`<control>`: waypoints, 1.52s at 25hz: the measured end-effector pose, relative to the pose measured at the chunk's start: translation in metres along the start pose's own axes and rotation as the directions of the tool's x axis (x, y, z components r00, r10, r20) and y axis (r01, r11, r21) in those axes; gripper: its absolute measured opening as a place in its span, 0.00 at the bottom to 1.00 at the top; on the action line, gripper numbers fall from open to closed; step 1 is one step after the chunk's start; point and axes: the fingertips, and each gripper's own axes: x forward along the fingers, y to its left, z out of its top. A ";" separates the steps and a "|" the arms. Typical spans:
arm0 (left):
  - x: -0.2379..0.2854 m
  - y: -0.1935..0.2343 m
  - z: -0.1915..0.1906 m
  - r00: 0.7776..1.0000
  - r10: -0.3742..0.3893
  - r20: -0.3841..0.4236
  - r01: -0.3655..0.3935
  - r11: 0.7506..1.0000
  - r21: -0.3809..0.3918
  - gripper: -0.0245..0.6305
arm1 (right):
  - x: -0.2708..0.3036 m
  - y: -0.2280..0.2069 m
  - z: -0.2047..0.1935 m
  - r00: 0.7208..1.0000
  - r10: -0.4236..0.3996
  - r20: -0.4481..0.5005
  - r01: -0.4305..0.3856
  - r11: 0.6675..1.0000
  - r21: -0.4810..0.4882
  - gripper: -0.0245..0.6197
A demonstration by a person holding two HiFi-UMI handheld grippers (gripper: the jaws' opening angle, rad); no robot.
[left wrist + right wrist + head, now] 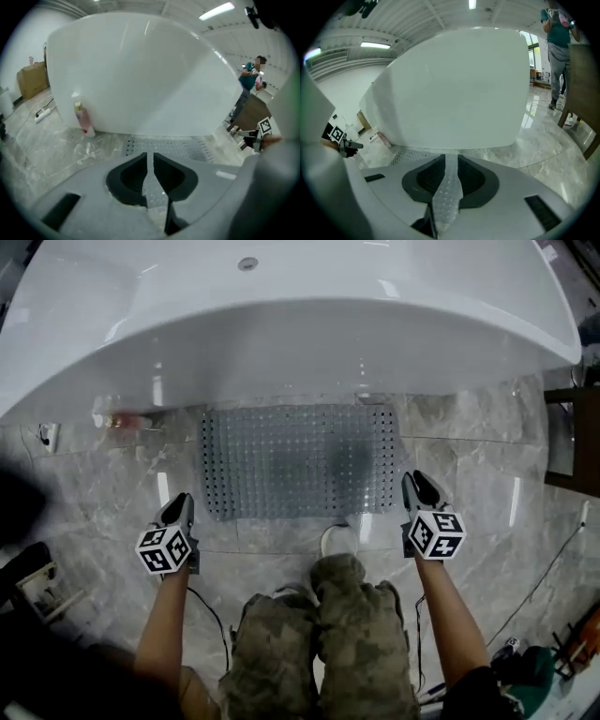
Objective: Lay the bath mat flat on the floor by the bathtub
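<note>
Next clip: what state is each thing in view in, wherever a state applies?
bathtub: empty.
bath mat: spread flat on the floor beside the bathtub.
left claw: nearly closed, slim gap, nothing between.
right claw: closed on a strip of the bath mat.
pink bottle: upright at the bathtub's base.

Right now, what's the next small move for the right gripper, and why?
Probably open the right gripper's jaws and let go. A strip of the bath mat looks pinched between them, while the head view shows the mat already spread flat on the floor beside the bathtub.
</note>
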 end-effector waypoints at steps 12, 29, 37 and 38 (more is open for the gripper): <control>-0.347 -0.178 0.190 0.967 -0.155 0.200 0.145 0.987 0.062 0.06 | -0.319 0.156 0.190 0.997 0.064 0.029 -0.065 0.998 0.000 0.07; -0.705 -0.281 0.300 0.841 -0.202 0.503 0.131 0.976 0.172 0.06 | -0.646 0.308 0.359 0.956 0.108 0.273 -0.079 0.990 -0.116 0.07; -0.745 -0.304 0.317 0.791 -0.198 0.579 0.087 0.973 0.214 0.06 | -0.674 0.310 0.381 0.911 0.135 0.390 -0.066 0.980 -0.185 0.07; -0.747 -0.309 0.321 0.785 -0.202 0.586 0.084 0.971 0.224 0.06 | -0.677 0.307 0.385 0.906 0.132 0.403 -0.062 0.981 -0.182 0.06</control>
